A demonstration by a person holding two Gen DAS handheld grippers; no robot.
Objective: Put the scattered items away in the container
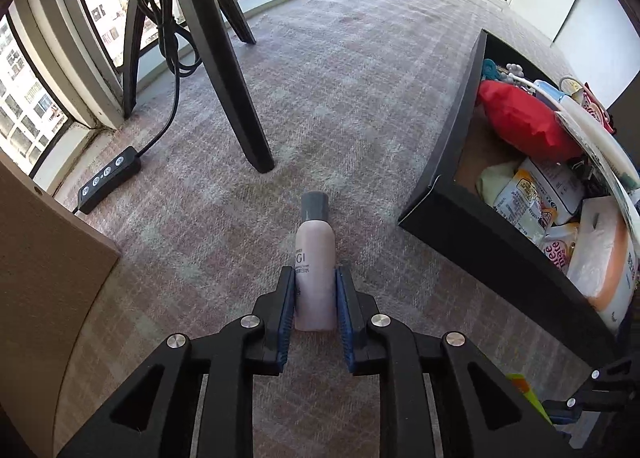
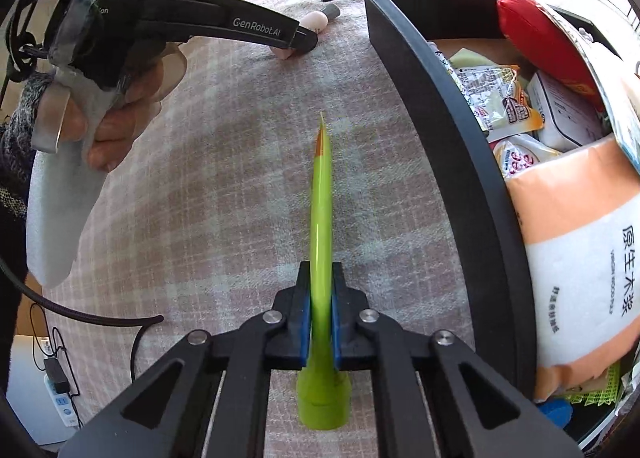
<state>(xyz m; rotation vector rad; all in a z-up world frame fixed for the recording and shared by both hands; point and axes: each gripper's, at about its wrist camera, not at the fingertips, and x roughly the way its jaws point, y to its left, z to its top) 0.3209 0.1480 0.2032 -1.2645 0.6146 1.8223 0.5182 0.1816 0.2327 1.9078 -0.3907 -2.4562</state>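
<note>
A pink bottle [image 1: 315, 266] with a grey cap lies on the checked carpet, cap pointing away. My left gripper [image 1: 316, 274] straddles its lower half, with both blue pads against its sides. In the right wrist view the same gripper [image 2: 304, 41] reaches down onto the bottle [image 2: 316, 20]. My right gripper [image 2: 321, 270] is shut on a flat green tube [image 2: 322, 218], cap end near the camera and crimped tip pointing away, lifted above the carpet. The black container [image 1: 452, 130] stands to the right, its rim [image 2: 440, 98] close beside the tube. It holds a red pouch, snack packets and a tissue pack.
Black stand legs [image 1: 232, 78] rise just beyond the bottle, with a cable and a black control box [image 1: 108, 178] by the window sill. A brown board [image 1: 40, 258] closes the left side. A person's hand [image 2: 120, 110] holds the left gripper. A white power strip [image 2: 60, 398] lies at lower left.
</note>
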